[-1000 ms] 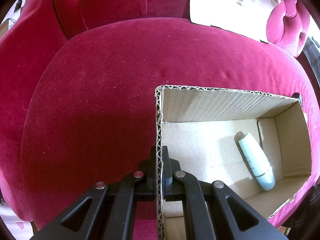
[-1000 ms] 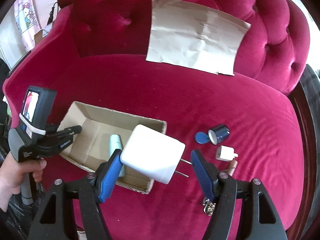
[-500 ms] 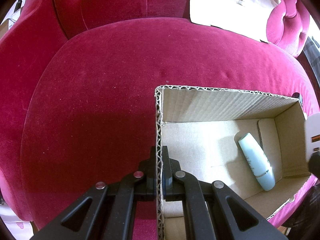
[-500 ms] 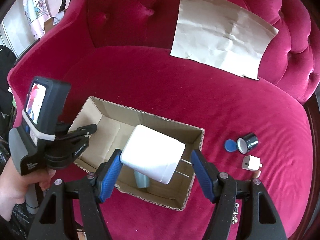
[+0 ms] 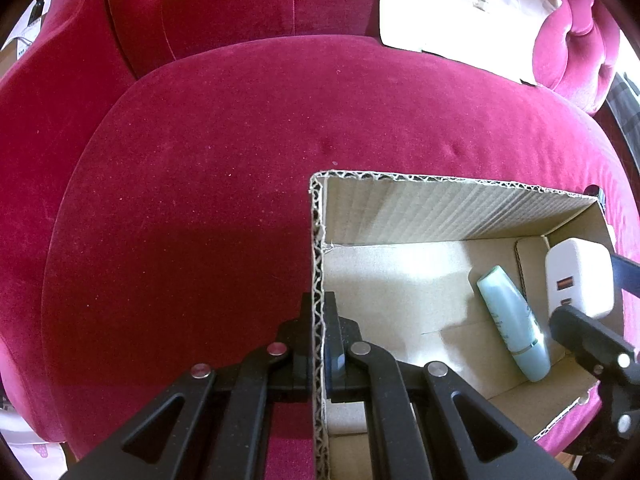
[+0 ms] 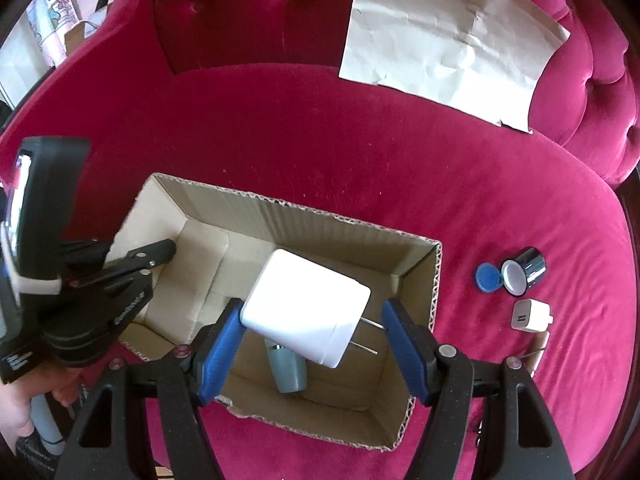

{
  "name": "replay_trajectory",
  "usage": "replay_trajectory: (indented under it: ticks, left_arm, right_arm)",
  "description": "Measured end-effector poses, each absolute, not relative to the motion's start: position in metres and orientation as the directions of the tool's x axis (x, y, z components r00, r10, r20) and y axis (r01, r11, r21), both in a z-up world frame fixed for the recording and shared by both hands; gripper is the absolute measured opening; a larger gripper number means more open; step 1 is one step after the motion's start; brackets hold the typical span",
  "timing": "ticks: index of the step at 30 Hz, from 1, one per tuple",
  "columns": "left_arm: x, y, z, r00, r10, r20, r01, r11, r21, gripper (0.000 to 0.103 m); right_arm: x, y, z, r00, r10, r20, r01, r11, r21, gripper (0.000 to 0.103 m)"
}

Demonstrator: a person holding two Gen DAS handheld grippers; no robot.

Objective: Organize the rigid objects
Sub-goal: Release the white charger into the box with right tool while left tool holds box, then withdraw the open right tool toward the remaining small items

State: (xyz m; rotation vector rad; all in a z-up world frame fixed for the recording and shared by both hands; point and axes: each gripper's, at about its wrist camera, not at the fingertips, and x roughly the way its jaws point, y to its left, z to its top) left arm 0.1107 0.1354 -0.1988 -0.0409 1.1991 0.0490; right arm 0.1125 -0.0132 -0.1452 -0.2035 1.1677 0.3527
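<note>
Charger (image 6: pixel 306 306), the large white one with its two prongs pointing right, had come in over the cardboard box (image 6: pixel 360 236) within the last second; a second before it hung short of the near wall, and now it sat above the box's right half, over the pale blue tube (image 6: pixel 287 370) lying on the floor.

On the left, your left gripper (image 5: pixel 319 332) had not shifted; its fingers were pressed together on the box's short wall, one outside and one inside, pinning the box to the red sofa seat (image 6: pixel 360 152).

In the middle, your right gripper (image 6: pixel 312 344) carried the charger between blue fingers (image 6: pixel 218 350); the left one touched its flank, but the right one stood clear past the prongs, so whether you were squeezing it or had let go I could not tell.

To the right, outside the box, a dark jar (image 6: pixel 526 272) on its side, its blue lid (image 6: pixel 489 278) and a small white plug (image 6: pixel 530 316) still waited on the seat.

I judged the carry finished, with release and those three items left.
</note>
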Motion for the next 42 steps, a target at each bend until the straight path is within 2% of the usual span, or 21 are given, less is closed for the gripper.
replay_trajectory:
  ticks: [18,22,26,42]
  left_arm:
    - [0.111,0.135,-0.199,0.362,0.018,-0.932,-0.059,0.998,-0.004,0.003]
    - [0.111,0.134,-0.199,0.364,0.02,-0.931,-0.057,0.998,-0.001,0.003]
    - [0.11,0.134,-0.199,0.365,0.017,-0.931,-0.058,0.998,-0.004,0.003]
    - [0.109,0.132,-0.199,0.364,0.024,-0.931,-0.056,0.998,0.004,0.003]
  right_arm:
    - [0.115,-0.008,-0.148,0.359,0.154,-0.921,-0.388,0.922,0.003,0.074]
    - [0.114,-0.009,-0.139,0.41,0.123,-0.904,-0.378,0.925,-0.046,0.093]
    - [0.118,-0.011,-0.135,0.426,0.103,-0.899,-0.369,0.927,-0.069,0.103]
    - [0.118,-0.026,-0.124,0.426,0.115,-0.897,-0.34,0.94,-0.04,0.103]
